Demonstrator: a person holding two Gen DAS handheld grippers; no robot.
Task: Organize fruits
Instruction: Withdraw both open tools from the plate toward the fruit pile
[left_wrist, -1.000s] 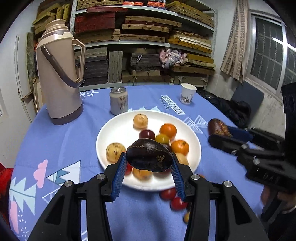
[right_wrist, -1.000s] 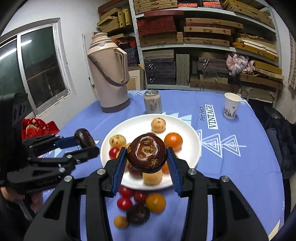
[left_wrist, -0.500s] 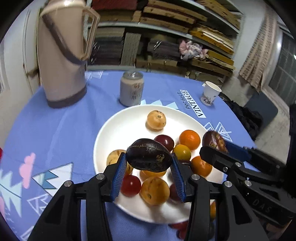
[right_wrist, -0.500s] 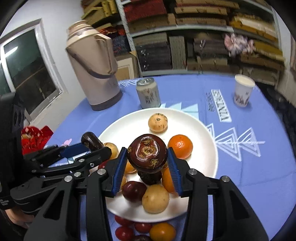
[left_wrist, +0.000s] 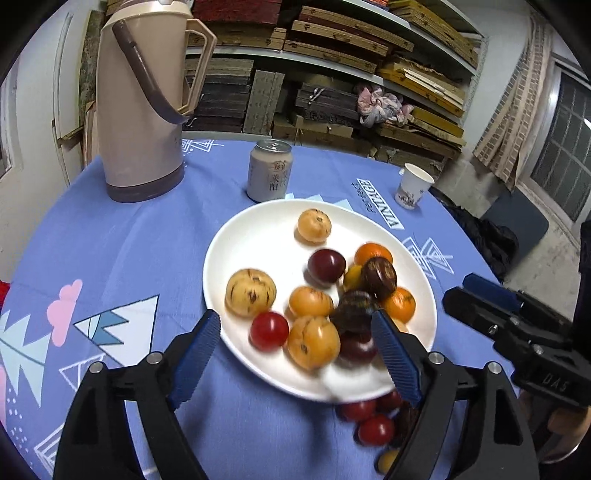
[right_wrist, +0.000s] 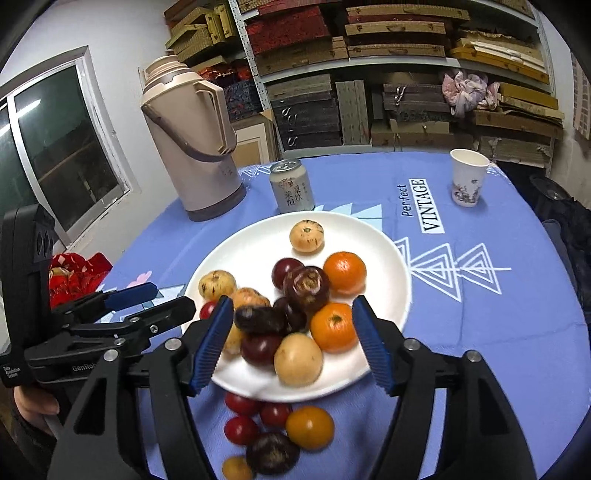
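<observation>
Right wrist view: the right gripper (right_wrist: 291, 341) has just spread its ribbed blue pads, empty, and both dark, wrinkled fruits (right_wrist: 306, 290) sit on the round white plate (right_wrist: 391, 258). Left gripper (left_wrist: 295, 360) likewise has just opened wide, holding nothing; two glossy oranges (right_wrist: 344, 273) shine beside them.

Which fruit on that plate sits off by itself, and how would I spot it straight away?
Start at the tall beige thermos, then the drink can beside it, then the white plate in front of the can. The pale speckled fruit nearest the can lies alone on bare plate, apart from the heaped fruit.
</observation>
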